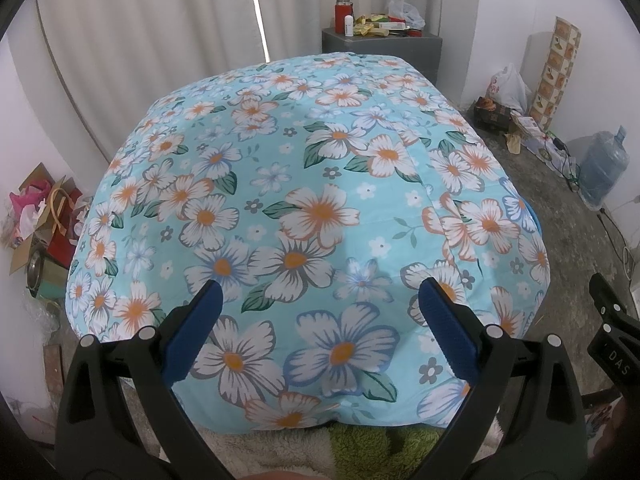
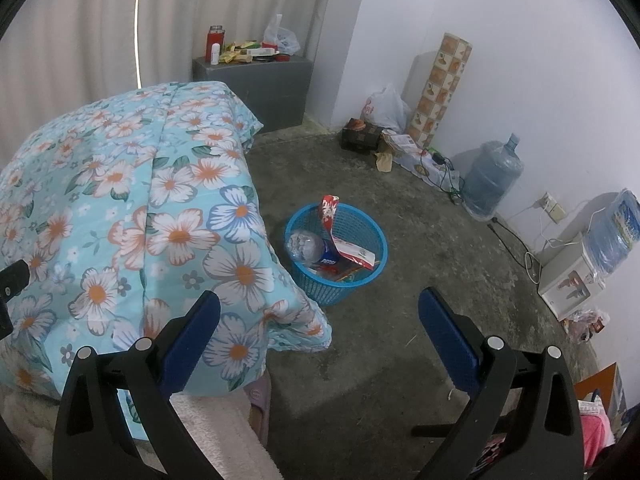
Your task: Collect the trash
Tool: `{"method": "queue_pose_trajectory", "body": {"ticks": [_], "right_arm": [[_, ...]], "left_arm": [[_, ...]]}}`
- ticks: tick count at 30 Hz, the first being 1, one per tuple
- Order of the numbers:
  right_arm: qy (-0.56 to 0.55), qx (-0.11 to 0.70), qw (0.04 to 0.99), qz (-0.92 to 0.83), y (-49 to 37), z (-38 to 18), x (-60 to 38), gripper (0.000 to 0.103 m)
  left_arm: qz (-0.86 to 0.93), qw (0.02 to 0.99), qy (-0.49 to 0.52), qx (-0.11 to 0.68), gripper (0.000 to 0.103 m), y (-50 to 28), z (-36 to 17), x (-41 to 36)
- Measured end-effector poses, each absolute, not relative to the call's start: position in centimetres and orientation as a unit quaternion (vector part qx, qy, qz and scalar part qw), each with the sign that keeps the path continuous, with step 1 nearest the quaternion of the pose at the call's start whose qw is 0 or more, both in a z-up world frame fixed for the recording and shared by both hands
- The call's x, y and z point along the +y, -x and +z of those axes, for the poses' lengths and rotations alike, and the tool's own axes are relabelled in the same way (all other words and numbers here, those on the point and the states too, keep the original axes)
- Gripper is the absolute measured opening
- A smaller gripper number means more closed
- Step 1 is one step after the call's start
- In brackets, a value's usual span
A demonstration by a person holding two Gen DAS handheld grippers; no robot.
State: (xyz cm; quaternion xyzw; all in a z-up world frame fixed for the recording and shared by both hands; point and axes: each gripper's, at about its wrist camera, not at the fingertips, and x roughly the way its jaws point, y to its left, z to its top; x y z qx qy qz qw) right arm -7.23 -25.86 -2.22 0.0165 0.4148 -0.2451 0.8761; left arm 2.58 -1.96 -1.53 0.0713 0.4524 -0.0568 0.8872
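Both grippers wide, empty.
Left gripper (image 1: 320, 304) over quilt (image 1: 304, 200); right gripper (image 2: 320, 312) lower centre, basket (image 2: 370, 256) of trash mid-frame.

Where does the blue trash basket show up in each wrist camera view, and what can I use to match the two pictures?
Left wrist view: only a thin blue sliver of the blue trash basket peeks out at the right edge of the floral blanket.
Right wrist view: the basket stands in full on the floor at centre, against the blanket's hanging corner, holding a plastic bottle and wrappers.
Shared landmark: the grey cabinet behind the bed.
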Motion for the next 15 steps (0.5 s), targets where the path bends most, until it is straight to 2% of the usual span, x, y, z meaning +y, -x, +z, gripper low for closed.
{"method": "queue_pose_trajectory", "body": {"ticks": [15], "right_arm": [[-0.014,0.414,0.877,-0.243,6.88,-2.08,-25.39,0.096]], "left_arm": [[-0.057,0.887,-0.072,0.452,0.094,-2.58,-1.54,-1.79]]}}
